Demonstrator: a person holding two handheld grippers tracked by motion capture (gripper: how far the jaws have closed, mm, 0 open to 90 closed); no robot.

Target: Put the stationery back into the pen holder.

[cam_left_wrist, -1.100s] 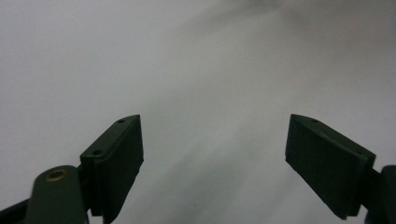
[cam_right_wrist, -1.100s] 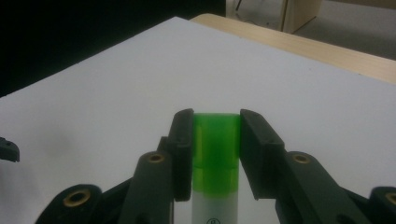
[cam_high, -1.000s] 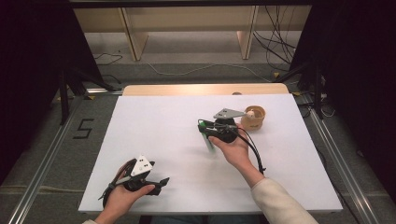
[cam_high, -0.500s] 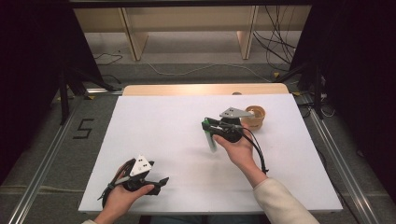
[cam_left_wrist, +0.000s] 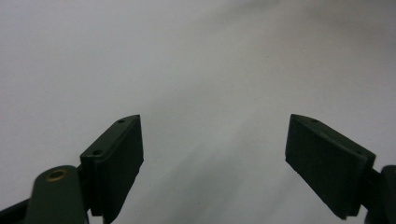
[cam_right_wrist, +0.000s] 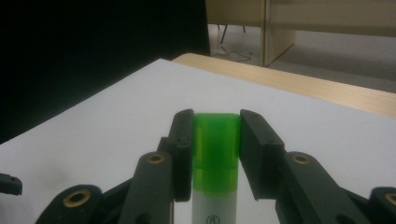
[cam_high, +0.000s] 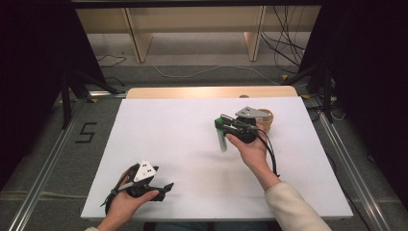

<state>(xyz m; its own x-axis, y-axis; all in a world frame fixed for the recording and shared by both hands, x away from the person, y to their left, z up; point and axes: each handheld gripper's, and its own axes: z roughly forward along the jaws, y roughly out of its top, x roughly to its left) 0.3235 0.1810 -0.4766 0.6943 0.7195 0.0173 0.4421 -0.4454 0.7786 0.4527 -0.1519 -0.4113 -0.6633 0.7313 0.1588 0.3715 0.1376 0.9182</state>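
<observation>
High view: white table top (cam_high: 183,139), dark room beyond

Lab or recording rig, not a home. White board worktop (cam_high: 192,144) sits on a pale wood table (cam_high: 211,92), with metal rails (cam_high: 45,168) along both sides on grey carpet floor. Black "5" marker (cam_high: 85,133) taped on the floor at left. Loose cables (cam_high: 284,45) trail behind, near bare wooden shelving legs (cam_high: 137,41). Dark curtains (cam_high: 33,57) on both sides.
</observation>
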